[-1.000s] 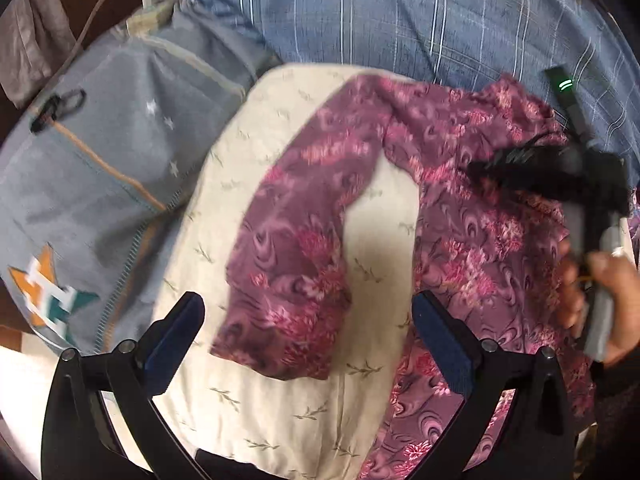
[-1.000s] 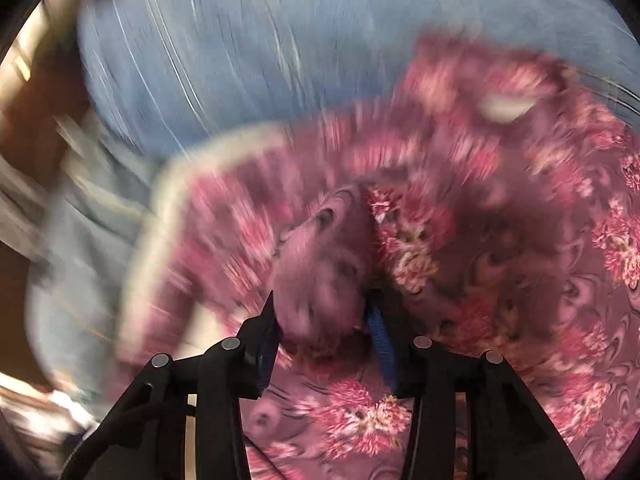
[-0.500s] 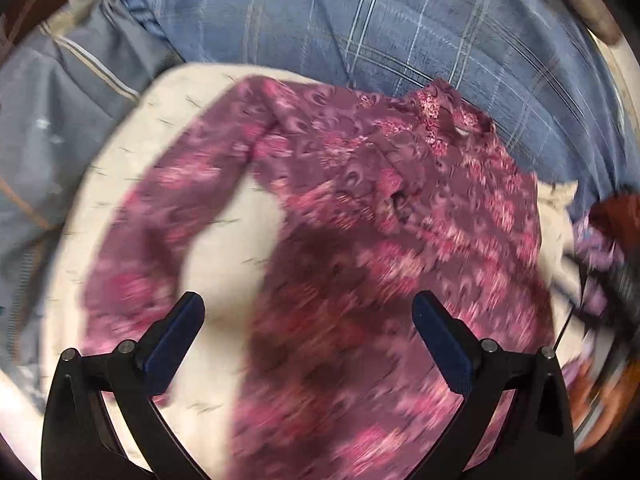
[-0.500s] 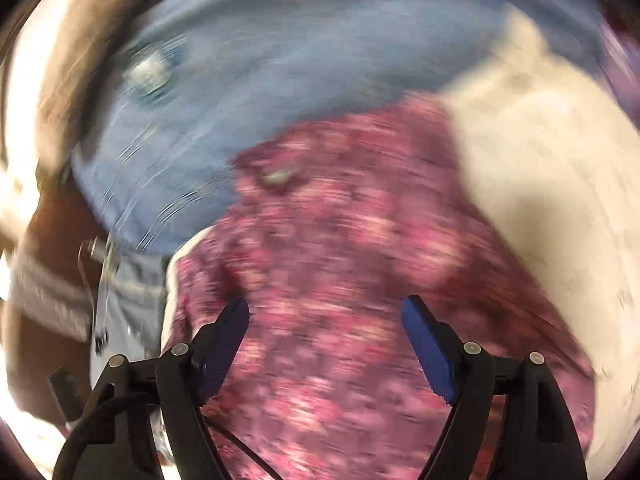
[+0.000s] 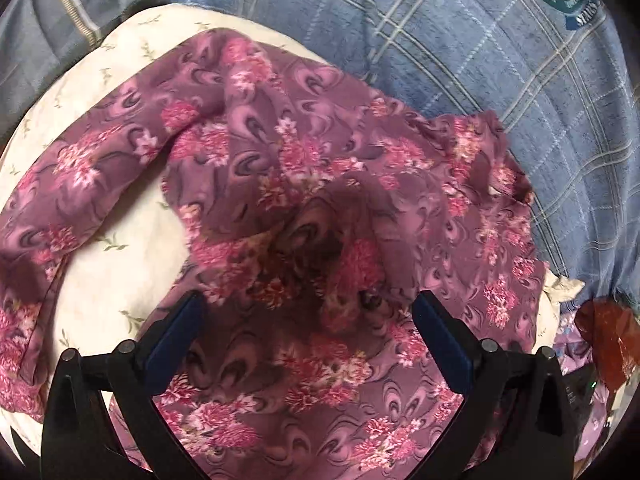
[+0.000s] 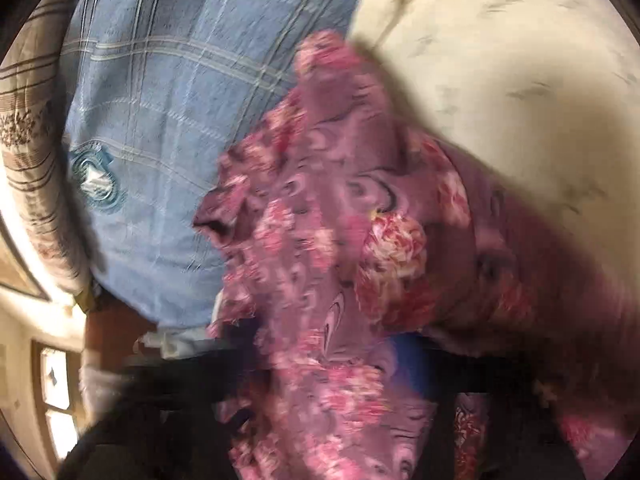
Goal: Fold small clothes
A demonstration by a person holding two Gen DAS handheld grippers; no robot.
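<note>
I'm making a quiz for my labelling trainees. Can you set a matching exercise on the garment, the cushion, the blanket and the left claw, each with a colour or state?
Things:
1. floral garment
2. cushion
3. plaid blanket
4. left claw

Colour or state:
A. blue with pale crossing lines
B. cream with small leaf sprigs
C. open, nothing gripped
D. purple with pink flowers

Pairs: 1-D, 2-B, 3-A, 4-C

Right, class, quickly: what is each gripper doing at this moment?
Left gripper: open, holding nothing, above the floral garment.
Right gripper: jaws closing on a bunch of the floral garment.
</note>
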